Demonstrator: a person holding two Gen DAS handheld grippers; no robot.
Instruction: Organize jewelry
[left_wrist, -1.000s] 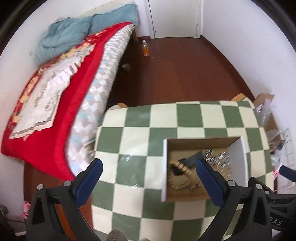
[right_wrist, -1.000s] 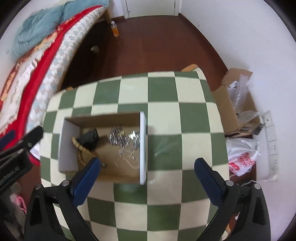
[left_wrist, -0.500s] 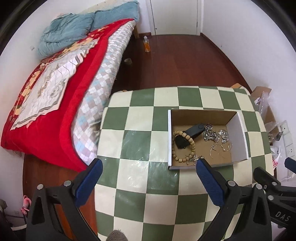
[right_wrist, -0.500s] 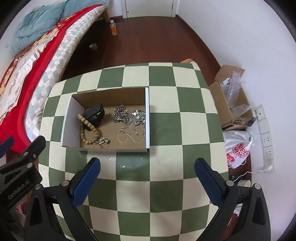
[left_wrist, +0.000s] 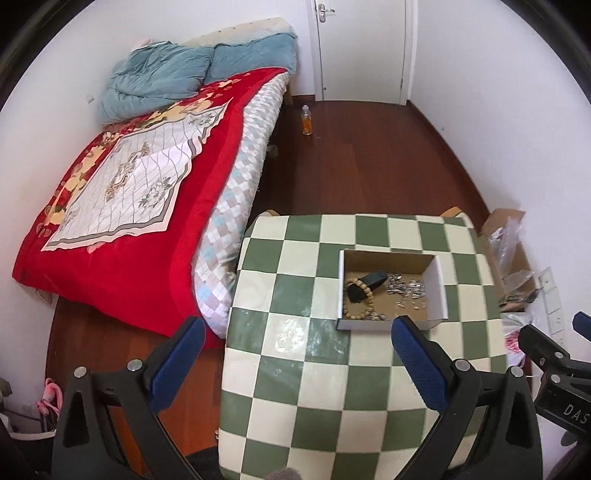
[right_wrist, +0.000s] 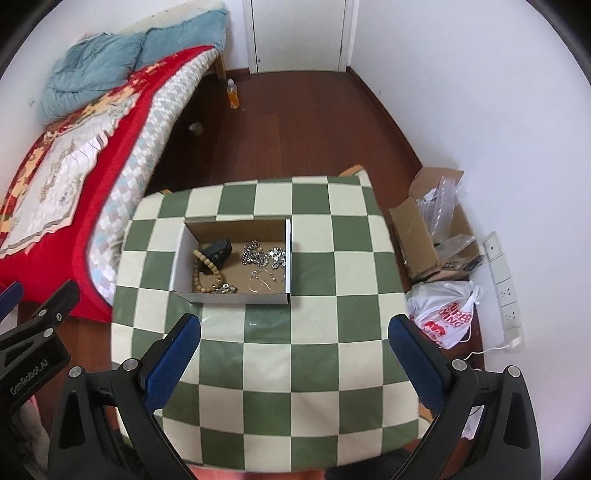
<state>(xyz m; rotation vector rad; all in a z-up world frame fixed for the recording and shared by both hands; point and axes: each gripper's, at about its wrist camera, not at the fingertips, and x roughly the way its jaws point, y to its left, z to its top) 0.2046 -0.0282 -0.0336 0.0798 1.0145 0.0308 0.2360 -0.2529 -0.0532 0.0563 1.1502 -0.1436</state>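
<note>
I hold my left gripper (left_wrist: 297, 354) and my right gripper (right_wrist: 295, 350) high above the checkered table (right_wrist: 314, 376), both spread wide with nothing between their fingers. The jewelry sits in the cardboard box (right_wrist: 236, 297) toward the far side of the table: a wooden bead bracelet (right_wrist: 205, 275) at its left around a black object (right_wrist: 218, 251), silver chains (right_wrist: 264, 256) to its right.

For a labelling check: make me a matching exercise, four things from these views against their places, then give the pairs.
Things:
1 bead bracelet
2 silver chains
3 bottle
4 white bag

Places:
A floor, by the bed's foot
B box, left part
C floor, right of the table
D box, right part

Pairs: 1-B, 2-D, 3-A, 4-C
</note>
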